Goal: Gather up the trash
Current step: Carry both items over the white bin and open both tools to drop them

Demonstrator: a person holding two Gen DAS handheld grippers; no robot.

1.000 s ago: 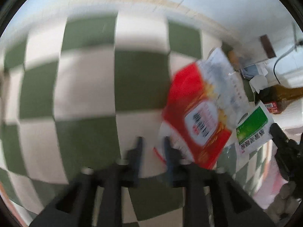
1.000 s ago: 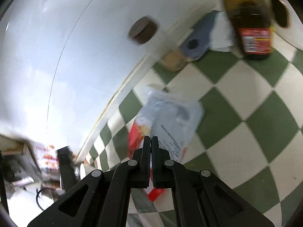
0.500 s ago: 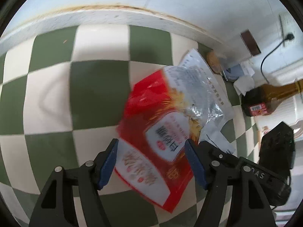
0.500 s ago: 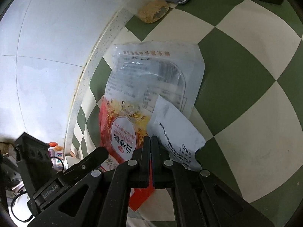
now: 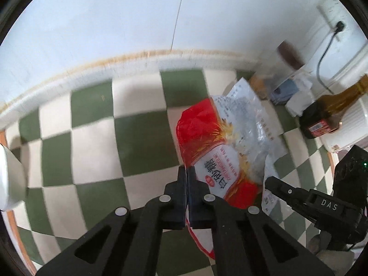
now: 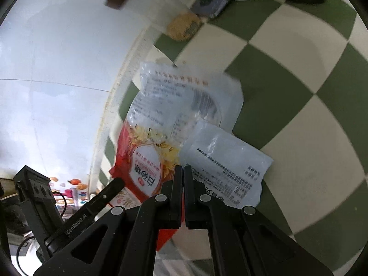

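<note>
A red and clear food bag (image 5: 218, 151) lies crumpled on the green and white checked cloth. My left gripper (image 5: 186, 172) is shut on the bag's left edge. The bag also shows in the right wrist view (image 6: 156, 147). My right gripper (image 6: 184, 172) is shut on a small white printed wrapper (image 6: 227, 158), which overlaps the red bag's right side. The right gripper shows in the left wrist view (image 5: 269, 181) at the bag's lower right.
A dark sauce bottle (image 5: 326, 117) stands at the right, next to white tissue (image 5: 299, 101) and a blue pouch (image 5: 285, 89). A clear jar with a brown lid (image 6: 177, 20) stands by the wall. A white object (image 5: 11, 174) sits at the left edge.
My left gripper was open around the red bag half a second ago and has now shut on its edge. The right gripper stays shut on the white wrapper.
</note>
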